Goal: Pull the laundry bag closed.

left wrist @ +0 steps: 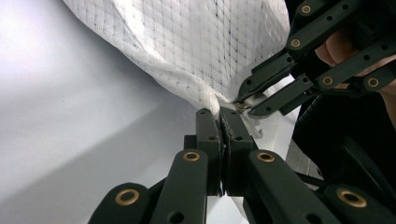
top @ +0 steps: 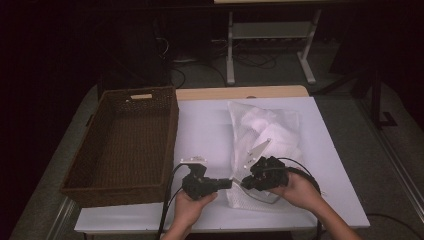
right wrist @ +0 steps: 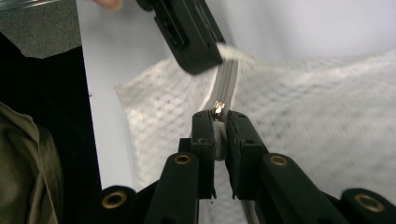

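Observation:
A white mesh bag [top: 267, 132] with pale cloth inside lies on the white table [top: 205, 125]. Its grey zipper [right wrist: 229, 77] runs along the near edge. My left gripper [top: 230, 183] is shut on the bag's corner at the zipper's end; in the left gripper view its jaws [left wrist: 222, 114] pinch the mesh [left wrist: 201, 46]. My right gripper [top: 244, 184] faces it tip to tip. Its jaws [right wrist: 219, 117] are shut on the small metal zipper pull [right wrist: 217, 108]. The left gripper [right wrist: 212, 56] shows just beyond the pull, and the right gripper [left wrist: 243, 105] meets the left one's tips.
A brown wicker basket [top: 172, 130] stands at the left of the table, nothing inside it. The table's wooden far edge [top: 240, 92] lies behind the bag. A metal frame [top: 230, 50] and cables sit on the floor beyond.

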Demonstrator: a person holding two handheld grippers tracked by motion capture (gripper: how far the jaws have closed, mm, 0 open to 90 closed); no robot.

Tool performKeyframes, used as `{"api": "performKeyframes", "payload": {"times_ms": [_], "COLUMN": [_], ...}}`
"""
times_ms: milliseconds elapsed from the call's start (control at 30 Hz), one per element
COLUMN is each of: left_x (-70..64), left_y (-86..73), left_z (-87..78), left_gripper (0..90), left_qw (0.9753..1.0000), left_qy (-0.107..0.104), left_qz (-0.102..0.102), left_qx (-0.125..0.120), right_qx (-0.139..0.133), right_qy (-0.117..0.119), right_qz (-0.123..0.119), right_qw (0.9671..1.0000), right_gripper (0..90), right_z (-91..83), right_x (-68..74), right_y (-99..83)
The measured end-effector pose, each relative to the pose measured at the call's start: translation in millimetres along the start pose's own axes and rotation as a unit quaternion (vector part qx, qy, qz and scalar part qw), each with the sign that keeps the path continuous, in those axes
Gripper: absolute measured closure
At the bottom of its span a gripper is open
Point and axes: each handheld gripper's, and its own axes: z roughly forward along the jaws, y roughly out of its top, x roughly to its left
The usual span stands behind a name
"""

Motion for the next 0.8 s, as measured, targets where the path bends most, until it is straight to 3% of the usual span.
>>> {"api": "performKeyframes", "payload": {"times_ms": [467, 800], "left_x": [-7.1, -5.0], "left_y": [6.6, 8.2], "left_z": [-4.1, -8.5], "left_gripper": [87.9, 87.9], "left_qw": [0.9992, 0.9979], "left_qy": [0.032, 0.055], "left_qz": [0.025, 0.035], "left_qx": [-0.007, -0.003], "right_qx": [0.003, 0.008], "right_qy": [-0.017, -0.031], "right_qz": [0.010, 0.018], "right_qw": [0.9998, 0.9993], "right_gripper": [81.5, 81.5], "right_z": [-25.7, -40.9], "right_x": [-5.4, -9.1], "right_y": [-19.1, -31.4]}}
